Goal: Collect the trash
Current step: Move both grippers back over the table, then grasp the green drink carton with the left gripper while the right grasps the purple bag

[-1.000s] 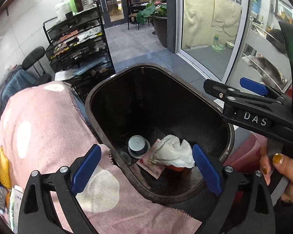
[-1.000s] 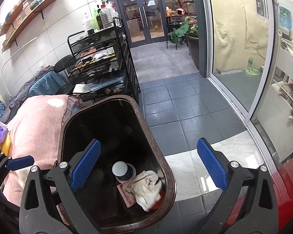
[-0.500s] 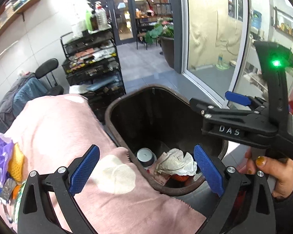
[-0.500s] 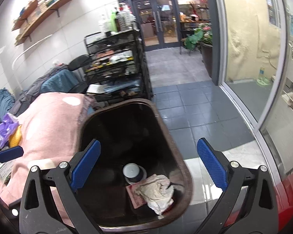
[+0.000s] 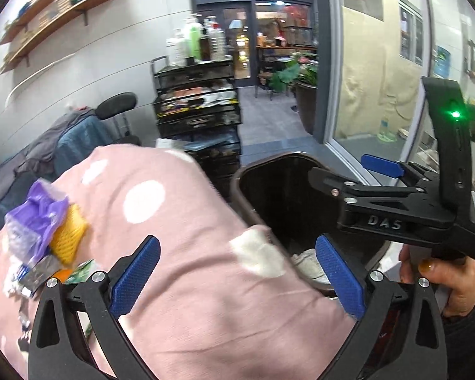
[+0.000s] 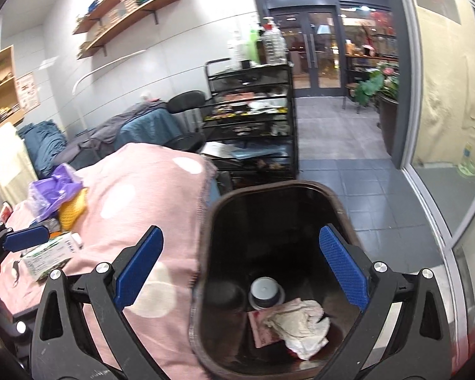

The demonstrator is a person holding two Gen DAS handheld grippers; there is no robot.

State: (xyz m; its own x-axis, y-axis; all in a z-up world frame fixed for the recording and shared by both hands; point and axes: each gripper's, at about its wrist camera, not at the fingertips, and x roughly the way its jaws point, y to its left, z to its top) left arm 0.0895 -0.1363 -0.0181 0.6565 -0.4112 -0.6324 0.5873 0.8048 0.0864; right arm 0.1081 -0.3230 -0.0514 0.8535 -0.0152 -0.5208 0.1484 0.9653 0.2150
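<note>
A dark brown trash bin (image 6: 338,209) (image 5: 237,186) stands beside a table under a pink spotted cloth (image 5: 180,209) (image 6: 136,190). Inside the bin lie a crumpled white tissue (image 6: 304,326), a pink wrapper (image 6: 262,329) and a small grey-lidded cup (image 6: 264,288). More trash sits on the cloth at the left: a purple plastic bag (image 5: 34,218) (image 6: 52,191), a yellow foam net (image 5: 68,234) (image 6: 72,210), a green-white carton (image 6: 50,253) and small wrappers (image 5: 38,274). My left gripper (image 5: 237,275) is open over the cloth's edge. My right gripper (image 6: 240,269) (image 5: 354,177) is open above the bin, empty.
A black wire cart (image 6: 253,120) (image 5: 199,110) with bottles on top stands behind the bin. A chair draped with clothes (image 6: 148,126) is at the left, a glass wall (image 6: 443,95) at the right, grey tiled floor (image 6: 364,183) between. A hand (image 5: 440,272) holds the right gripper.
Both grippers have risen and tilted away from the bin toward the left. The trash pile on the pink cloth has come into view; the bin has slid right and lower in both frames.
</note>
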